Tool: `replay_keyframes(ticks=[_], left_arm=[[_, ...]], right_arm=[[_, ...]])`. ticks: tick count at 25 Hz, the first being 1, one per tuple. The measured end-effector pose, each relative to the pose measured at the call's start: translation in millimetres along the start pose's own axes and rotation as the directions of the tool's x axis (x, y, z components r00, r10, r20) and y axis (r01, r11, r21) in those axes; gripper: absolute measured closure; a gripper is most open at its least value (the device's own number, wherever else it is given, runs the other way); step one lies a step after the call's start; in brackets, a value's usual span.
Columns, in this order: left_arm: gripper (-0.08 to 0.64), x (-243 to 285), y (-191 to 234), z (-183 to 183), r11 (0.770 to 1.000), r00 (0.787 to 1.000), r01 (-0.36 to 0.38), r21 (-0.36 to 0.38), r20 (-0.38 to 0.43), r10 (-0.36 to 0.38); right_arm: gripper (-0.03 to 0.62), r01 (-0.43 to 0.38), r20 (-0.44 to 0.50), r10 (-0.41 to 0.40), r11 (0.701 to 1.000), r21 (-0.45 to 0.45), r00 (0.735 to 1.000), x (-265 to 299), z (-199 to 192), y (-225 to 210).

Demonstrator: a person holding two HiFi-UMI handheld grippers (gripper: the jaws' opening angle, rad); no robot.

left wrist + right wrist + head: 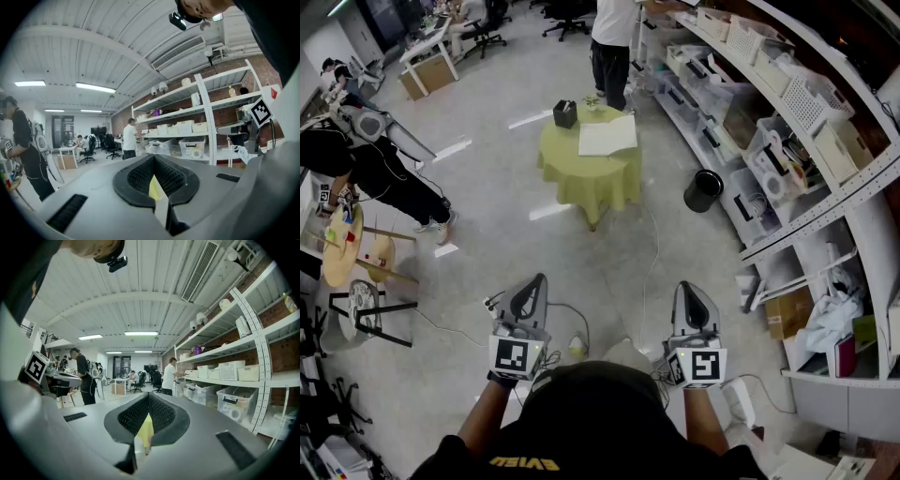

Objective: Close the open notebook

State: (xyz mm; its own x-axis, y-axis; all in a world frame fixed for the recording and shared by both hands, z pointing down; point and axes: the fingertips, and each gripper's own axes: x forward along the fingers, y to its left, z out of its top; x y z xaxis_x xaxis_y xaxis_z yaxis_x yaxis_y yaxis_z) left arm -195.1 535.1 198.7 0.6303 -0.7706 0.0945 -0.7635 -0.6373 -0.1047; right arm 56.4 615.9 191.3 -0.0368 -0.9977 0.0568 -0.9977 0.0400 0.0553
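The open notebook (607, 137) lies flat, white pages up, on a small round table with a yellow-green cloth (586, 178), far ahead across the floor. My left gripper (539, 279) and right gripper (691, 285) are held level close to my body, well short of the table, both pointing toward it. Each has its jaws shut, tips together, with nothing between them. In the left gripper view the left gripper (153, 157) shows a sliver of yellow table cloth (155, 187) through the jaw gap. The right gripper (148, 394) shows the same cloth (146, 427).
A black box (564, 113) stands on the table beside the notebook. A person in a white shirt (611, 42) stands at the table's far side. A black bin (703, 190) sits right of the table by curved shelving (787, 122). Another person (370, 169) is at left. Cables lie on the floor near my feet.
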Motion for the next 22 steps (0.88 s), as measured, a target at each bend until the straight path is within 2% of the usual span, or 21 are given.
replay_keyframes(ticks=[6, 9, 14, 20, 22], left_arm=[[0.543, -25.7, 61.6, -6.8, 0.997, 1.000, 0.007, 0.073, 0.026, -0.009], [0.543, -41.6, 89.0, -9.8, 0.996, 0.999, -0.005, 0.092, 0.052, 0.000], [0.543, -58.6, 116.7, -24.3, 0.999, 0.999, 0.002, 0.045, 0.046, -0.004], [0.543, -64.3, 126.4, -31.4, 0.997, 0.999, 0.029, 0.068, 0.028, -0.031], [0.543, -64.7, 129.6, -31.8, 0.997, 0.999, 0.033, 0.066, 0.033, -0.036]], right_arm=[[0.591, -0.006, 0.012, 0.006, 1.000, 0.006, 1.000, 4.0, -5.6, 73.8], [0.591, 0.018, 0.023, -0.018, 1.000, -0.004, 1.000, 6.3, -3.3, 102.3], [0.592, 0.052, 0.039, -0.052, 0.999, 0.004, 0.998, 10.8, -1.8, 126.8], [0.587, 0.071, 0.036, -0.072, 0.997, 0.044, 0.997, 11.8, -2.9, 135.1], [0.551, 0.078, 0.041, -0.080, 0.996, 0.046, 0.996, 14.1, -1.3, 137.2]])
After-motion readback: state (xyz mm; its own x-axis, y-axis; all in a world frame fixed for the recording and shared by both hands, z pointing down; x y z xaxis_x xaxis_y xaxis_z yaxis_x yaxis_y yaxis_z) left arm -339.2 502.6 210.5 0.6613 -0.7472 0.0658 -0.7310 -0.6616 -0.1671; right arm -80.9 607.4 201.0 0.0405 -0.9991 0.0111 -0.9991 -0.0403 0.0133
